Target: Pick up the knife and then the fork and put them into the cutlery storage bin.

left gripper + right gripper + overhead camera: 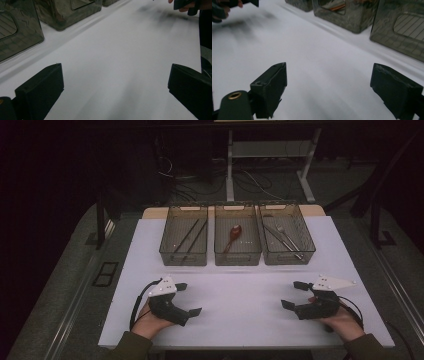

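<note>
Both jaw pairs are held spread and empty: the left gripper (191, 298) near the table's (240, 295) front left corner, the right gripper (294, 294) near its front right corner. Three mesh bins (237, 241) are lined along the far edge, well apart from both; no readable writing is made out.

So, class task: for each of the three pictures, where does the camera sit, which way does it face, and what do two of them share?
High view: above the person's side, facing forward and down on the white table; both hands, left gripper and right gripper show.
Left gripper view: rides the left gripper, looking across the table; open jaws show.
Right gripper view: rides the right gripper, likewise.
Shared: both gripper views show the mesh bins.
</note>
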A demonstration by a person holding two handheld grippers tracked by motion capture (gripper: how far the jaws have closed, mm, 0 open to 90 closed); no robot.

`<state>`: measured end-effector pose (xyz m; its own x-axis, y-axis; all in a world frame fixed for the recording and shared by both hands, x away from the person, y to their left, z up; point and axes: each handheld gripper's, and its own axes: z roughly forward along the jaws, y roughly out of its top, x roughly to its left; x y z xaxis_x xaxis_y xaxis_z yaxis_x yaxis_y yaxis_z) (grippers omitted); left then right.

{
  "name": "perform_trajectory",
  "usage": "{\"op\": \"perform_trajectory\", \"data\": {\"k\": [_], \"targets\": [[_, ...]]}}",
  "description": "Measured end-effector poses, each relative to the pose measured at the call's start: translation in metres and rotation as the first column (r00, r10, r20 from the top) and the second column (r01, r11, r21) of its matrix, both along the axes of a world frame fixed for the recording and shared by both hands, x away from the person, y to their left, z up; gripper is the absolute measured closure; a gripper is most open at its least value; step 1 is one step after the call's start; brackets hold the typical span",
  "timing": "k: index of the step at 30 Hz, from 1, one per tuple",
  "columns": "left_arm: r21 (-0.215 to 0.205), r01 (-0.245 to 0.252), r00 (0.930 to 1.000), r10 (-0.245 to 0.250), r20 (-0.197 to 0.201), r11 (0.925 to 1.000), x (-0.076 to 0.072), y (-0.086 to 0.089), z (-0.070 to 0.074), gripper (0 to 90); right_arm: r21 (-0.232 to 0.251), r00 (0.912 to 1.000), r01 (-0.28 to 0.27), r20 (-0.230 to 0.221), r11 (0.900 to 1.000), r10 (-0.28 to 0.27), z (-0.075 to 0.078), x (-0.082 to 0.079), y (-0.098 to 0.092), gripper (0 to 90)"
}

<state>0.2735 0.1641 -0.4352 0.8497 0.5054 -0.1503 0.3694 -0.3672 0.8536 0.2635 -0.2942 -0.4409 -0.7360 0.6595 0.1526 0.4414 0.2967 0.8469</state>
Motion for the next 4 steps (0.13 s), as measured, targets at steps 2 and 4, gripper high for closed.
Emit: {"op": "perform_trajectory", "data": {"k": [2, 4], "targets": [[0.002, 0.001, 1.0, -0.001, 0.001, 1.0, -0.0001, 0.0002, 0.0002, 0.0, -0.019, 1.0, 0.0, -0.003, 1.0, 0.0, -0.0024, 0.0005, 0.0013, 13.1], [0.001, 0.0, 1.0, 0.0, 0.0, 1.0, 0.0, 0.0002, -0.0001, 0.0, -0.022, 1.0, -0.002, 0.004, 1.0, 0.002, -0.0027, 0.0003, 0.002, 13.1]]}}
